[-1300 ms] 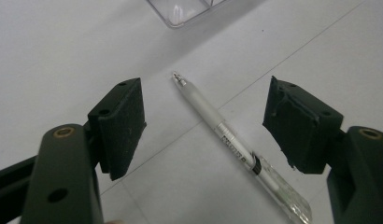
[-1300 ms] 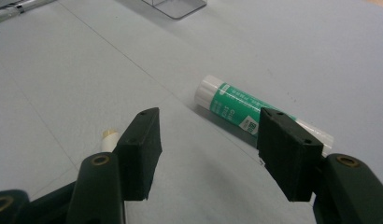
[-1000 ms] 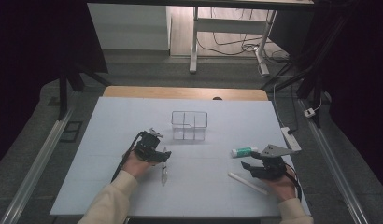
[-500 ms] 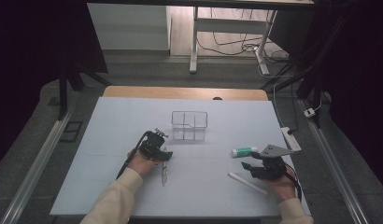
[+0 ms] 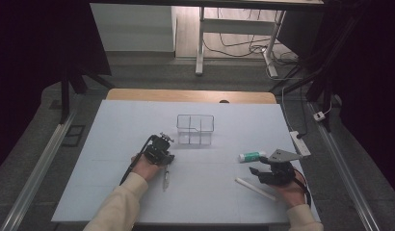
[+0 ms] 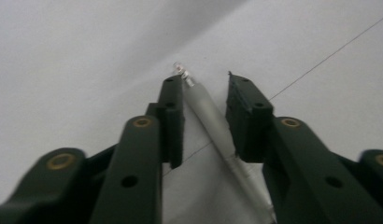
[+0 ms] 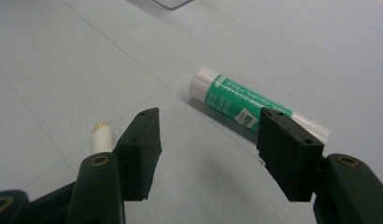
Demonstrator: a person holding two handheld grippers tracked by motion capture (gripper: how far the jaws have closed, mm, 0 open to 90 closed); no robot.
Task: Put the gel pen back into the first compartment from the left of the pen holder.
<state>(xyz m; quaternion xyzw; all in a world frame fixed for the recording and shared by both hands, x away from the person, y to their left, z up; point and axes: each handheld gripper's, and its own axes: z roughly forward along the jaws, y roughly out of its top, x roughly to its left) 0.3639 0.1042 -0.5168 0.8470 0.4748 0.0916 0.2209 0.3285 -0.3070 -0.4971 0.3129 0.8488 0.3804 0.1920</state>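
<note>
High view: I have the left gripper (image 5: 163, 148) low over the pen (image 5: 165, 179) on the table (image 5: 113, 144), near the clear box (image 5: 195, 129); the right gripper (image 5: 263, 173) waits between the glue stick (image 5: 251, 156) and a white stick (image 5: 256, 188).

Left gripper view: jaws apart, straddling the pen (image 6: 213, 121); it lies flat between them, one jaw just beside the barrel, set for a pinch.

Right gripper view: jaws wide apart, gripping nothing, aimed past the glue stick (image 7: 255, 105); the white stick (image 7: 102, 136) lies off to one side.
</note>
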